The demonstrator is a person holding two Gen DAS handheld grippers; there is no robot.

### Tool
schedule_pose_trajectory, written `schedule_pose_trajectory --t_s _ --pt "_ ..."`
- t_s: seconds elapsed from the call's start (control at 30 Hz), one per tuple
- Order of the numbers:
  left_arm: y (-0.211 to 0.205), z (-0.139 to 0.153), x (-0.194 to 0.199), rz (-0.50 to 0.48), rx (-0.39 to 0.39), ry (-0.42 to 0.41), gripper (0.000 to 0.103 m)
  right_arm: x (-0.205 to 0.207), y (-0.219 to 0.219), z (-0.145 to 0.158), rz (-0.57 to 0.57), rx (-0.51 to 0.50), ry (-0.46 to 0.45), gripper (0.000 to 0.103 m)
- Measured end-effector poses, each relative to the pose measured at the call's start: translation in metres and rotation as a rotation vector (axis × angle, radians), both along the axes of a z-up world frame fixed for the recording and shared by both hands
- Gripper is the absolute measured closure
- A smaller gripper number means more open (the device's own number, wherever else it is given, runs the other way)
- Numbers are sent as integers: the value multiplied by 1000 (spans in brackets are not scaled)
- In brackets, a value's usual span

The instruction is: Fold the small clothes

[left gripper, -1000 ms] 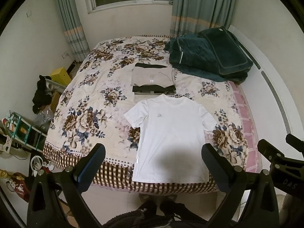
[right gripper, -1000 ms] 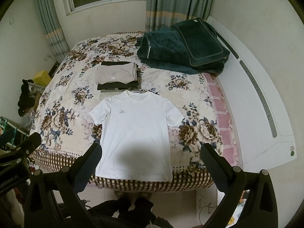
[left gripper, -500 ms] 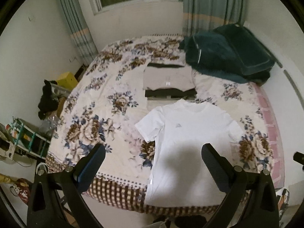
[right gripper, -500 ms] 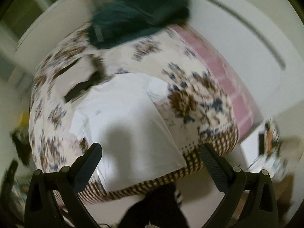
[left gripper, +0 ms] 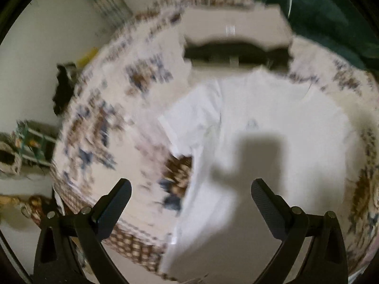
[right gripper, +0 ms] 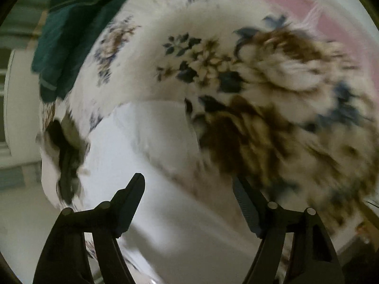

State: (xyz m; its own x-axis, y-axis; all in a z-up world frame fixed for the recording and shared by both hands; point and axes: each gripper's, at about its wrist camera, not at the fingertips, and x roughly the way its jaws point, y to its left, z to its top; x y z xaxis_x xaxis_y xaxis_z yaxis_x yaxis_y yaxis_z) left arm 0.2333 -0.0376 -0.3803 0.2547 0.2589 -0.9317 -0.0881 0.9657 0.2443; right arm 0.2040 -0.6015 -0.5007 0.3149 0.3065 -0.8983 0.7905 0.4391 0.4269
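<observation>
Both grippers hang over the bed with their jaws spread wide and nothing between them: the left gripper (left gripper: 190,195) above the left half of the white T-shirt (left gripper: 272,127), the right gripper (right gripper: 188,190) over the shirt's right sleeve (right gripper: 163,123).

That T-shirt lies flat and face up on the flowered bedspread (left gripper: 99,127), neck away from the camera, both short sleeves spread out, a small faint logo on the chest. Its hem reaches the checkered edge of the bedspread nearest the cameras. A dark shadow of the rig falls across its middle. Nothing lies on top of it.

Just beyond the shirt's collar sits a stack of folded clothes (left gripper: 236,47), a beige piece over a dark one. Beyond the shirt's right shoulder a dark green quilt (left gripper: 331,16) is heaped. Off the bedspread to the shirt's left, a green rack (left gripper: 33,142) and a dark bundle (left gripper: 62,87) stand against the wall. A pink strip (right gripper: 308,2) runs along the bed beyond the right sleeve.

Compared with half a second ago, both views have dropped much closer to the shirt, which now fills far more of each picture, and the left view has gone blurry with motion. The shirt itself has not shifted on the bedspread.
</observation>
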Motion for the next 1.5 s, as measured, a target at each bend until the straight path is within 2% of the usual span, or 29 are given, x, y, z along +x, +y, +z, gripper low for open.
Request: schedule_pose_trajectory --t_s 0.1,0.17,0.2,0.23,0.27,0.3,0.33,0.4,0.53,0.6,0.63,0.67,0.7,0.73,0.77,0.83,0.9,1.0,1.07,1.1,1.13,1.17,1.2,1.27,1.33,1.4,1.47,1.5 --pt "-9 -54 16 12 15 51 0 41 -19 -71 -35 91 -34 25" --pt "-18 -86 23 9 28 74 0 66 -27 -107 -25 152 -62 26" --pt "-22 -100 27 8 36 80 0 77 -28 -121 -28 181 -82 30" --pt "-26 -110 30 9 40 84 0 85 -27 -127 -12 196 -105 44" --pt "-30 -116 35 10 37 87 0 94 -25 -131 26 187 -112 72" --pt "-33 -122 38 13 29 89 0 106 -21 -128 78 149 -113 86" --pt "-36 -128 39 18 18 96 0 113 -19 -123 102 127 -126 91" --pt "-46 -135 43 17 -7 104 0 124 -20 -110 129 67 -145 95" --pt "-61 -143 45 -12 -30 107 0 151 -34 -83 147 2 -180 96" --pt "-65 -144 45 -26 -31 105 0 169 -37 -79 204 -48 -144 96" --pt "-66 -144 45 -34 -28 105 0 170 -41 -79 210 -56 -117 94" --pt "-66 -143 44 -37 -27 105 0 170 -44 -82 205 -57 -86 85" --pt "-65 -142 43 -34 -33 106 0 166 -46 -85 186 -43 -41 77" --pt "-64 -141 43 -28 -41 104 0 148 -51 -83 153 -24 -33 60" --pt "-60 -139 41 -19 -54 100 0 132 -55 -82 107 0 -47 50" --pt "-53 -138 37 5 -68 94 0 91 -51 -80 34 45 -63 48" --pt "-44 -140 32 30 -77 96 0 49 -33 -91 -64 151 -78 45" --pt "-28 -149 21 70 -96 111 0 16 -5 -125 -177 310 -130 42" --pt "-18 -156 13 86 -105 128 0 12 9 -143 -243 337 -201 42" --pt "-14 -158 9 91 -110 133 0 15 15 -146 -264 318 -244 43" --pt "-7 -160 6 94 -118 132 0 19 21 -143 -277 269 -282 64" --pt "-3 -161 3 93 -120 130 0 24 28 -137 -281 224 -303 98" --pt "2 -161 0 92 -121 129 0 27 33 -132 -280 204 -305 99" --pt "16 -161 -5 102 -126 125 0 31 46 -103 -281 109 -332 99" --pt "29 -158 -9 121 -141 113 0 42 62 -67 -208 3 -346 99" --pt "46 -155 -14 136 -151 99 0 62 84 -29 -77 -109 -369 99" --pt "57 -152 -17 132 -147 82 0 96 131 5 129 -216 -380 99" --pt "65 -149 -19 121 -138 67 0 119 171 17 272 -274 -375 99"
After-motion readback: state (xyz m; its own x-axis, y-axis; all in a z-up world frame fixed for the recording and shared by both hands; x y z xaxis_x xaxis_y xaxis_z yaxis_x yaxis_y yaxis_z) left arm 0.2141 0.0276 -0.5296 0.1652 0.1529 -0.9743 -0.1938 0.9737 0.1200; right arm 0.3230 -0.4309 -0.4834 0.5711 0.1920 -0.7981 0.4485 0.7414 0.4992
